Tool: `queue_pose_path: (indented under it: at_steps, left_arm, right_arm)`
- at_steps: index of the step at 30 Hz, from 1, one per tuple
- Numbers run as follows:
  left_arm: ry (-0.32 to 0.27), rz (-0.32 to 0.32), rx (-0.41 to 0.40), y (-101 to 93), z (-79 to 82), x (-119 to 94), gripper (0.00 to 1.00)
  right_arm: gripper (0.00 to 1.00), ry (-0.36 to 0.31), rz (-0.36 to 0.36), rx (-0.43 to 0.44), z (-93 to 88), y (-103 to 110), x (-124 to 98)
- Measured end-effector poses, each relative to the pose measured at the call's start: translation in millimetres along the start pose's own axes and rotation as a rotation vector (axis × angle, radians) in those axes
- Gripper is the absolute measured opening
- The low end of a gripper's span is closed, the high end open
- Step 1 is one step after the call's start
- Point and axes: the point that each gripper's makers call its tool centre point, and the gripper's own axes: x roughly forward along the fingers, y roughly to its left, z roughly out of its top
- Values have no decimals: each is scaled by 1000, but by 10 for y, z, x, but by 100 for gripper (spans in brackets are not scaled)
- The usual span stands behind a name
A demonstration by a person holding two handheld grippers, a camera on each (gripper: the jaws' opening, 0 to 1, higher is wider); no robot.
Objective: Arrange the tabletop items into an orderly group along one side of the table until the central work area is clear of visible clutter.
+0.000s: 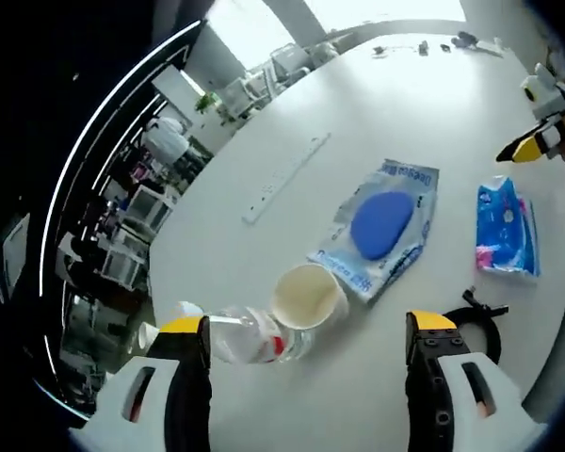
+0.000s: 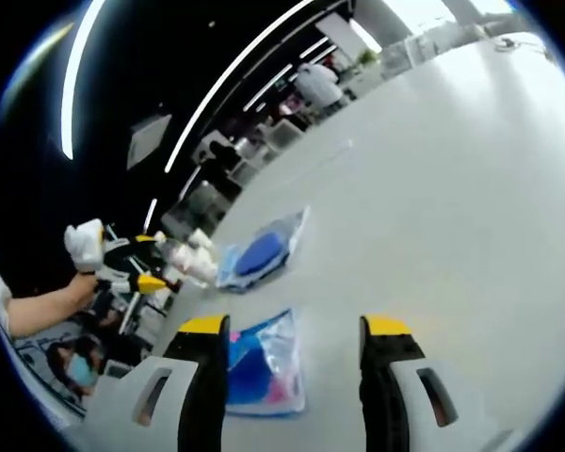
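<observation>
white surface (image 1: 377, 122) carries a loose spread: a paper cup (image 1: 308, 296) on its side touching a clear plastic bottle (image 1: 254, 335), a clear pouch with a blue pad (image 1: 384, 226) beside them, and a small blue wipes packet (image 1: 506, 228) further right. the left tool (image 1: 306, 339) hangs released above cup and bottle; the right tool (image 2: 295, 331) is spread over the wipes packet (image 2: 264, 365), gripping nothing. the cup looks light and crushable, best taken gently across its wall; the packets look soft and slippery, best pinched at an edge.
</observation>
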Motion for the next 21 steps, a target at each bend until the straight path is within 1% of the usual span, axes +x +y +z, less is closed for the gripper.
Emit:
queue_pose_path:
  at_steps: [1, 3, 4, 6, 7, 8, 9, 10, 11, 12, 13, 14, 16, 21]
  left_arm:
    - [-4, 5, -1, -3, -14, -11, 84]
    - [-17, 12, -26, -40, -43, -26, 93]
    - [-20, 10, -43, -58, -58, -35, 94]
    - [-11, 5, -83, -85, -121, -42, 92]
    - [-5, 5, -122, -96, -163, -44, 92]
    - [-10, 0, -152, -111, -173, -44, 93]
    - [-20, -7, -200, -133, -181, -54, 94]
    - [-24, -6, -227, -132, -193, -58, 94]
    - [-27, -8, -275, -142, -204, -81, 95]
    - [-27, -12, -306, -147, -218, -85, 95]
    - [-29, -10, -354, -144, -240, -95, 96]
    - [-30, -1, -378, -130, -262, -101, 97]
    - [-11, 4, -392, -132, -337, -123, 97]
    - [-23, 2, -465, -152, -407, -187, 97]
  right_arm:
    - [52, -1, 0, 2, 1, -3, -6]
    - [52, -1, -1, 3, -5, -11, -11]
    - [52, 1, -1, 1, -12, -15, -11]
    - [52, 6, -1, 1, -28, -27, -9]
    - [52, 7, -1, 1, -29, -27, -9]
    - [52, 6, 0, 0, -28, -8, -17]
    - [52, 5, 1, 0, -27, -1, -19]
    - [52, 4, 2, 0, -24, 10, -20]
    - [52, 3, 3, 0, -22, 14, -21]
    - [52, 1, 4, 0, -19, 16, -18]
    - [52, 1, 6, 0, -19, 18, -18]
    - [52, 1, 8, -1, -20, 23, -20]
    - [52, 4, 8, -5, -26, 23, -23]
    - [52, 6, 5, -8, -25, 8, -44]
